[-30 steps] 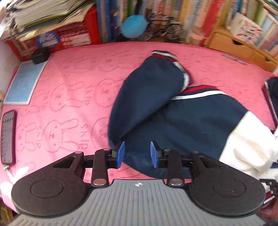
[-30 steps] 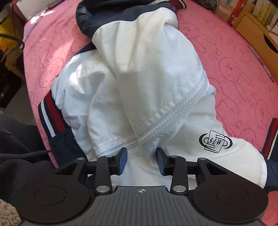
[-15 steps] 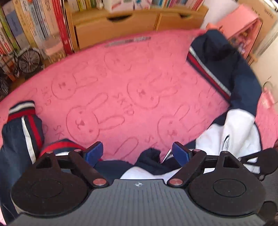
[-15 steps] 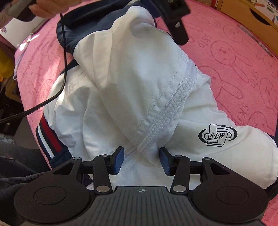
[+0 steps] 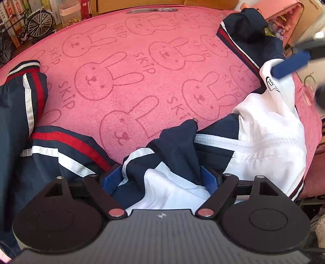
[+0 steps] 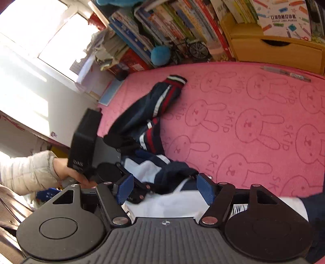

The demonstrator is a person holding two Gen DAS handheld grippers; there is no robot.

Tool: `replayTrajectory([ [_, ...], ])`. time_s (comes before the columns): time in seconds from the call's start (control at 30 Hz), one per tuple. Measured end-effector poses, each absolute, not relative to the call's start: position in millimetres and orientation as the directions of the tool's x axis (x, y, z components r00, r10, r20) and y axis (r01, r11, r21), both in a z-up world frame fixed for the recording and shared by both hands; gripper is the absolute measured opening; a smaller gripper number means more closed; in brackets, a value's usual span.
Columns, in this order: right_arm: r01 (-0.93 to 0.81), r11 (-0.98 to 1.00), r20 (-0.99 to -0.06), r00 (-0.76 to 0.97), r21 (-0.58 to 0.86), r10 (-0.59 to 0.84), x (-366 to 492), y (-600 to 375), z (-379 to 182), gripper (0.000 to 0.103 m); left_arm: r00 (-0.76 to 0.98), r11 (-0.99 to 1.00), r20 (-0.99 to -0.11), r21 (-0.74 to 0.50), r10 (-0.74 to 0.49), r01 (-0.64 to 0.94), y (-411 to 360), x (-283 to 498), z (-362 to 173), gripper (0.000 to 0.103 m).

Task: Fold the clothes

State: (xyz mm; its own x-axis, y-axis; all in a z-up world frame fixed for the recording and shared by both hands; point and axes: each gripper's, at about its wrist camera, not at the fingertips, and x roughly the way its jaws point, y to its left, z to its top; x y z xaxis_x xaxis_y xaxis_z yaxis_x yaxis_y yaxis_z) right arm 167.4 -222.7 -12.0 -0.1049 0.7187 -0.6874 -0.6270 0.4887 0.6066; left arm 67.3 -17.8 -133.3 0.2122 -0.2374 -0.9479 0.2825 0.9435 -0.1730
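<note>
A: Left wrist view first. What is the left gripper (image 5: 162, 179) doing?

B: Its jaws stand spread wide, pointing steeply down. A bunched fold of the jacket (image 5: 174, 154), navy with a white panel, rises between the blue pads (image 5: 110, 180). Cloth lies against both pads, but I cannot tell whether they press it.

A: And the rest of the jacket?

B: It spreads to both sides of the tool. A striped sleeve (image 5: 24, 97) lies to its left; the white front with a zip runs to its right. Ahead lies the pink mat (image 5: 130, 61) with rabbit prints. Far ahead, at the mat's edge, lies a pen (image 5: 152, 10). At upper right one blue pad of the right gripper (image 5: 290, 64) shows above the white cloth, blurred.

A: Now the right wrist view.

B: The right gripper (image 6: 164, 189) has its jaws opening, already wide. White and navy cloth lies beyond and below them, and no pad touches it. Just ahead on the left, the left gripper (image 6: 113, 158) stands on the jacket (image 6: 154, 113), held by a hand (image 6: 69, 172) in a pale sleeve. The striped sleeve (image 6: 162, 95) stretches away ahead. Books (image 6: 172, 24) line the shelf far ahead.
</note>
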Motion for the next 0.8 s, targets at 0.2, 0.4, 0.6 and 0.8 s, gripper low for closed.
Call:
replayTrajectory([
  [0.2, -0.794, 0.56, -0.932, -0.025, 0.238, 0.361, 177.5, -169.4, -82.1, 0.099, 0.236, 0.944, -0.944, -0.158, -0.23, 0.289, -17.9, 60.1, -136.2, 0.083],
  [0.4, -0.749, 0.582, -0.947, -0.213, 0.316, 0.24, 124.2, -188.7, -134.0, 0.1, 0.257, 0.924, -0.899, -0.293, -0.354, 0.248, 6.4, 75.3, -118.8, 0.084],
  [0.6, -0.75, 0.624, -0.964, -0.069, 0.22, 0.258, 68.1, -210.3, -115.2, 0.089, 0.283, 0.9, -0.857, -0.384, -0.431, 0.206, 16.7, 109.6, -122.0, 0.089],
  [0.8, -0.772, 0.604, -0.961, -0.033, 0.198, 0.273, 42.7, -222.0, -93.3, 0.088, 0.165, 0.86, -0.942, -0.183, -0.292, 0.476, -21.7, 86.3, -156.3, 0.102],
])
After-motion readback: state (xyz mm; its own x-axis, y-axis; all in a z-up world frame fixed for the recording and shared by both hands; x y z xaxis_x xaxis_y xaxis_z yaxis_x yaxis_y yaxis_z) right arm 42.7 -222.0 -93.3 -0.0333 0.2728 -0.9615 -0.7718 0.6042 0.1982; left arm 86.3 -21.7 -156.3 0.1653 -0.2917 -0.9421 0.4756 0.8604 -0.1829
